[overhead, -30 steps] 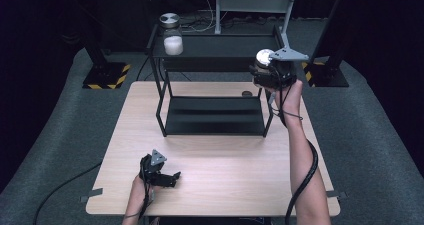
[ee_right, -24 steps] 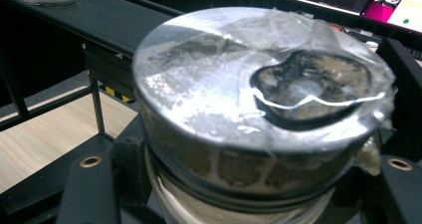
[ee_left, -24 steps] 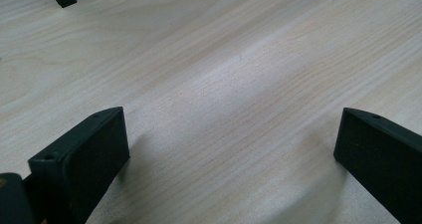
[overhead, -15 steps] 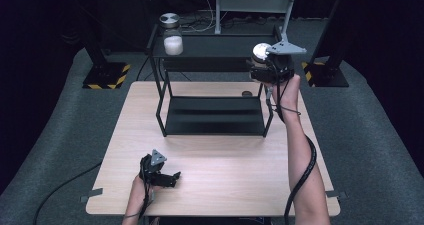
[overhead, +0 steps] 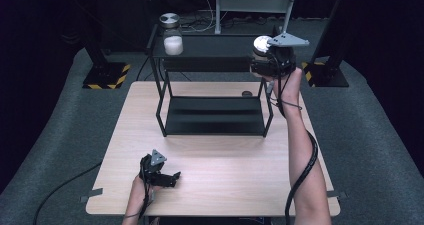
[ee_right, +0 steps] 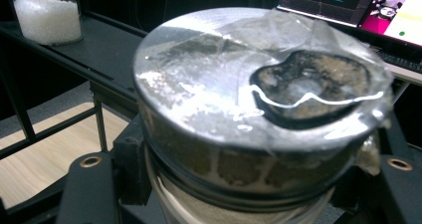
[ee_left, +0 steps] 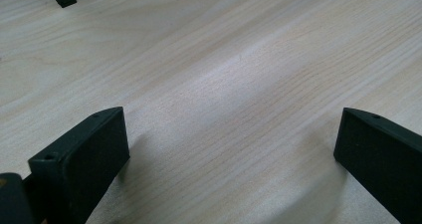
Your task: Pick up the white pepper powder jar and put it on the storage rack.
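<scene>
My table [overhead: 215, 185] is light wood with a black two-tier rack [overhead: 215, 110] standing on its far half. A small dark round thing [overhead: 247, 93] lies on the tabletop just behind the rack's lower shelf, right side. A jar of white granules [overhead: 173, 37] stands on the rack's top shelf, left end.
</scene>
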The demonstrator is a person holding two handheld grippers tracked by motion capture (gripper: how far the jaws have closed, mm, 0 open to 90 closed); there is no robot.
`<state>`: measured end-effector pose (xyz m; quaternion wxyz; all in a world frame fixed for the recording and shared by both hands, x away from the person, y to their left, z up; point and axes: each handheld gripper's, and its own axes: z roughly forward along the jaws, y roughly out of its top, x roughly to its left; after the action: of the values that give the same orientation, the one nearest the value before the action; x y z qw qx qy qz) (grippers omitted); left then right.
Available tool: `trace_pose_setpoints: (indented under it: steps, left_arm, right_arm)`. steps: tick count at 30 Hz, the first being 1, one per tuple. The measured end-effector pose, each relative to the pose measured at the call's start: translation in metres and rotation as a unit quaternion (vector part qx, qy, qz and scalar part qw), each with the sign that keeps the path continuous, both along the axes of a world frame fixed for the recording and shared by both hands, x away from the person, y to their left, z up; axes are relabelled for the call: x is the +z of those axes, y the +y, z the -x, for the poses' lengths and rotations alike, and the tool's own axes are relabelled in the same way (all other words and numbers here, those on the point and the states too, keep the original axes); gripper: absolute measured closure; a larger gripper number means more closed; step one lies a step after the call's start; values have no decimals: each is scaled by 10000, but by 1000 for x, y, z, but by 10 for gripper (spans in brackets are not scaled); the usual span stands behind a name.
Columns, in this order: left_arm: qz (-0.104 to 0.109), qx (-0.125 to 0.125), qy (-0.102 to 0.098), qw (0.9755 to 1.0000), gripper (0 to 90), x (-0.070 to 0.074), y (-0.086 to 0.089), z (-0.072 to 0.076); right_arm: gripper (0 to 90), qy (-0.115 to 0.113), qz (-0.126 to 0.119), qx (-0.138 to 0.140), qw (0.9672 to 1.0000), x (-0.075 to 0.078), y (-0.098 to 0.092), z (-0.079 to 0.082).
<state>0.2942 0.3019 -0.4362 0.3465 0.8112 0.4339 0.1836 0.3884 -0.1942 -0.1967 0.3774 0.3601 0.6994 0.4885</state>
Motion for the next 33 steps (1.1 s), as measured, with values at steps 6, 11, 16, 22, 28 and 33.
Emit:
trace_pose_setpoints:
  steps: [6, 11, 16, 22, 28, 33]
  left_arm:
    - [-2, -1, 0, 10000, 1, 0, 0, 0]
    - [-2, 1, 0, 10000, 1, 0, 0, 0]
    - [1, 0, 0, 10000, 2, 0, 0, 0]
    - [-1, 1, 0, 10000, 1, 0, 0, 0]
    - [-3, 0, -2, 10000, 2, 0, 0, 0]
    - [-6, -2, -1, 10000, 1, 0, 0, 0]
  right_arm:
    - [303, -28, -11, -10, 10000, 7, 0, 0]
    - [303, -28, -23, -48, 10000, 14, 0, -1]
    - [303, -41, -76, -43, 10000, 19, -2, -1]
    - [303, -62, -60, -76, 9999, 25, -1, -1]
    - [304, -12, -85, -109, 9999, 33, 0, -6]
    - [304, 22, -65, -152, 9999, 40, 3, -11]
